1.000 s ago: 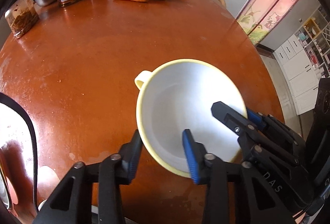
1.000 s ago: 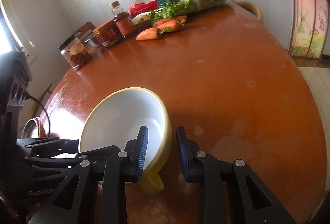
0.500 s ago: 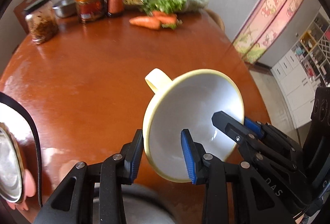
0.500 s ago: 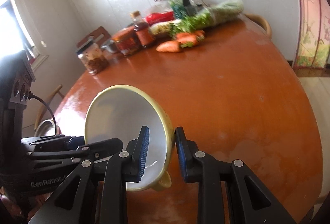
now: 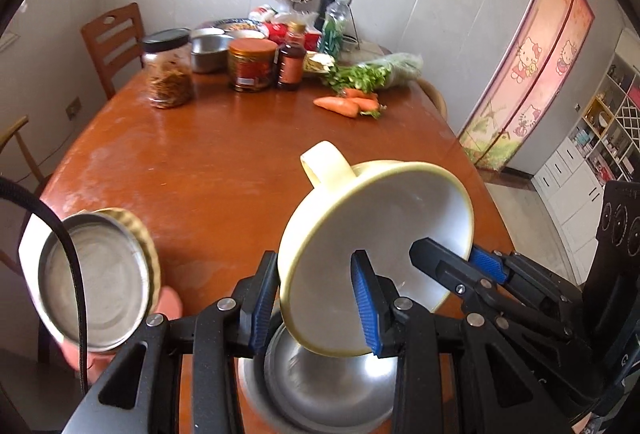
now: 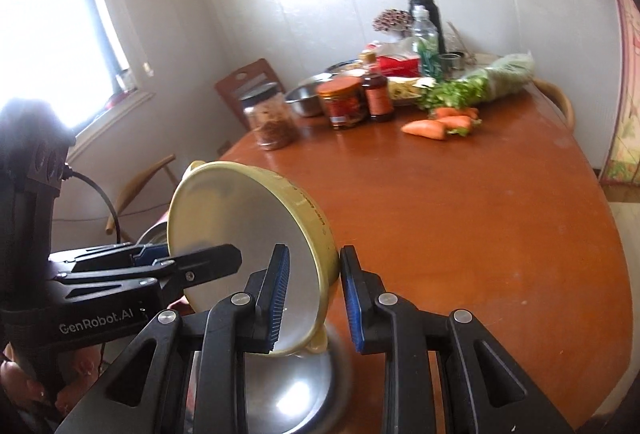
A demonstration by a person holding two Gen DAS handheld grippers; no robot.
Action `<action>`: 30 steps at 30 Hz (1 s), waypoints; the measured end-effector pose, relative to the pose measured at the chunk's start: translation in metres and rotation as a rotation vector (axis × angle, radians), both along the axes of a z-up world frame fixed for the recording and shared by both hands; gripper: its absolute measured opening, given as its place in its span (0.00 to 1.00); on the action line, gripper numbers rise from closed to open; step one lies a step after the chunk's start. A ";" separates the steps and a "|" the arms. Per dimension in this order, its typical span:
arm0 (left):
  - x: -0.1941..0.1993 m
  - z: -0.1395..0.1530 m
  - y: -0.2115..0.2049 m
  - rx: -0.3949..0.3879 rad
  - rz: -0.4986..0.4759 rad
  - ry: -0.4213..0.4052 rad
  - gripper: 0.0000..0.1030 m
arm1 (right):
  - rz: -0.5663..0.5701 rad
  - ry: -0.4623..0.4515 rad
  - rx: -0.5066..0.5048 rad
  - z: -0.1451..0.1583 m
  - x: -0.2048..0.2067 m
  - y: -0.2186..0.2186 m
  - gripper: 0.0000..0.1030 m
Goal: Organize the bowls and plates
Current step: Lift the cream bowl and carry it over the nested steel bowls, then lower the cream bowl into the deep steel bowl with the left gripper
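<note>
A: Both tongs have lifted the yellow bowl (image 5: pixel 372 246) off the table (image 5: pixel 224 170) since a sec ago. It sat flat on the wood then; now it's airborne & tipped, handle (image 5: pixel 324 164) pointing away.

B: Grip status?

A: Left tongs (image 5: pixel 316 302) clenched on the near rim, one pad inside, one outside. Right tongs (image 6: pixel 314 298) clenched on the opposite rim, same way. So a two-handed carry.

B: Where's it headed?

A: My guess: the steel bowl (image 5: pixel 320 390) right under it, at the table's near edge. Yellow bowl hangs over it, not inside yet, no contact I can make out.

B: Anything else to sort?

A: Another steel dish (image 5: pixel 94 282) at far left, held up in a hand (image 5: pixel 168 308), not on the table. A steel basin (image 5: pixel 208 52) sits at the far end among jars (image 5: pixel 168 68), bottles, carrots (image 5: pixel 338 105). Can't tell if that's part of the job.

B: Progress?

A: Early-mid, I'd say. One bowl picked up; nesting not done, release not done, other dishes left.
</note>
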State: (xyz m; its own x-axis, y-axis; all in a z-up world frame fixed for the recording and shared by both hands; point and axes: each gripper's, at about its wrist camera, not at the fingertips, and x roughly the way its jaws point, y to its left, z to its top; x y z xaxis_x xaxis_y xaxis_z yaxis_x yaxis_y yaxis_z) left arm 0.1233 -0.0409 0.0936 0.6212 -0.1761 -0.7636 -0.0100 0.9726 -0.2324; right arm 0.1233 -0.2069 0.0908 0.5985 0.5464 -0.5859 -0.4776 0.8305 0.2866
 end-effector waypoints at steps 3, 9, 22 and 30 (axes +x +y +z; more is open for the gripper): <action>-0.016 -0.002 0.008 0.009 0.005 0.003 0.35 | 0.023 0.002 0.009 -0.003 -0.017 0.010 0.27; -0.033 -0.016 0.010 0.023 -0.008 0.025 0.36 | 0.034 0.065 -0.001 -0.032 -0.042 0.022 0.27; -0.029 -0.041 -0.009 0.052 -0.057 0.079 0.36 | -0.002 0.034 -0.124 -0.055 -0.062 0.016 0.35; -0.031 -0.042 -0.008 0.054 -0.064 0.067 0.37 | -0.026 0.014 -0.094 -0.051 -0.064 0.003 0.62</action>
State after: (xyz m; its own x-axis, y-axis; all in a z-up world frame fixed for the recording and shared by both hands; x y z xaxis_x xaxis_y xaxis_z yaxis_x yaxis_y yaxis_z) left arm 0.0923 -0.0491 0.0515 0.5570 -0.1713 -0.8127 0.0386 0.9828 -0.1807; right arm 0.0589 -0.2038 0.0401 0.6029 0.4730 -0.6425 -0.4523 0.8660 0.2131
